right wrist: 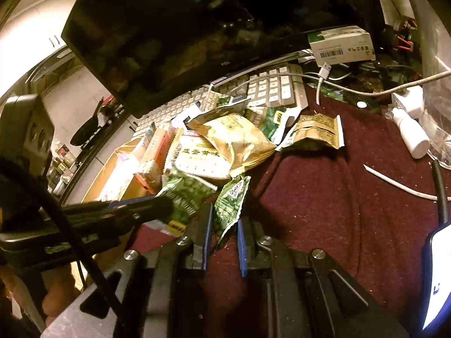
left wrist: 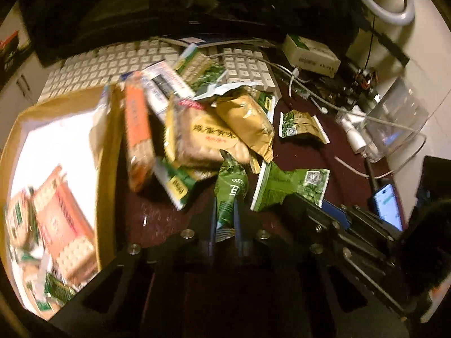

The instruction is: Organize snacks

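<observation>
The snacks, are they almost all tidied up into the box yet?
Not yet. A few packets already lie in the cardboard box, like an orange cracker pack. The left gripper is pinching a green packet, and the right gripper has another green packet between its fingers. A big pile still sits on the red cloth, plus a stray brown-green packet.

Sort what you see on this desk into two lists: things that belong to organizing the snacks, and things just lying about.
Part of the job:
- snack pile
- green packet in the left tongs
- green packet between the right tongs
- cardboard box with snacks in it

Lying about:
- keyboard
- monitor
- white bottle
- cables
- phone
</observation>
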Demonstrator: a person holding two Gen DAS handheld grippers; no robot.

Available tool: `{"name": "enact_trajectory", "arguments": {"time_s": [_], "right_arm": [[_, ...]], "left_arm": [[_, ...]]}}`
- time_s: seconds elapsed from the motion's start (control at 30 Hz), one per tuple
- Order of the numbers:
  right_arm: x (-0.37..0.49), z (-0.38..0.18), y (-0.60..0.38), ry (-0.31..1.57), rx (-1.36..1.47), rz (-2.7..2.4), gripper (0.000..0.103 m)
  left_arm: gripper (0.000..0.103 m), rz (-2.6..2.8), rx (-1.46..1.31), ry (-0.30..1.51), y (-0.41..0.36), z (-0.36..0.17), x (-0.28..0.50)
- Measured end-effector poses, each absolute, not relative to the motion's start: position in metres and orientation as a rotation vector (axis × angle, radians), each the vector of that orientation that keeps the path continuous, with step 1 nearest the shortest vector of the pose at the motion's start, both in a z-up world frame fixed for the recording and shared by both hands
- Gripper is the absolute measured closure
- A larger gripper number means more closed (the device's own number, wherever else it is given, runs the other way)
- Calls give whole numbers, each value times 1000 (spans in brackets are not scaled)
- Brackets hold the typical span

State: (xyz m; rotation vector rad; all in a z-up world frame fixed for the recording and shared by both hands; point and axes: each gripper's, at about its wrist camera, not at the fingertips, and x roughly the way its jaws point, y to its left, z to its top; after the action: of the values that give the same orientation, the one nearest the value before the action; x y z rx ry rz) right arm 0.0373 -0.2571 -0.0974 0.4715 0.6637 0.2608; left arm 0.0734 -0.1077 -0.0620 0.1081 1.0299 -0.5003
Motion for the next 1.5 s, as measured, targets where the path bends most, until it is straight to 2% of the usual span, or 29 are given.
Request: {"name": "enact_trajectory", "arguments": {"time_s": [0.4,0.77,1.2,1.5], "right_arm": [[25,-85,-246,596,415,324,89],[21,-37,-173,535,347,564,89],[49,-48,-73,692,215,741,89],[64,-58,-53,766,212,745,89]], "left_arm": [[90,-521,-83,977,-44,-37,40],[90,-308,-254,872,79,-12,19],[90,-109,-330,846,162,-18,22],[90,-4,-340,896,190,-39,29]]}}
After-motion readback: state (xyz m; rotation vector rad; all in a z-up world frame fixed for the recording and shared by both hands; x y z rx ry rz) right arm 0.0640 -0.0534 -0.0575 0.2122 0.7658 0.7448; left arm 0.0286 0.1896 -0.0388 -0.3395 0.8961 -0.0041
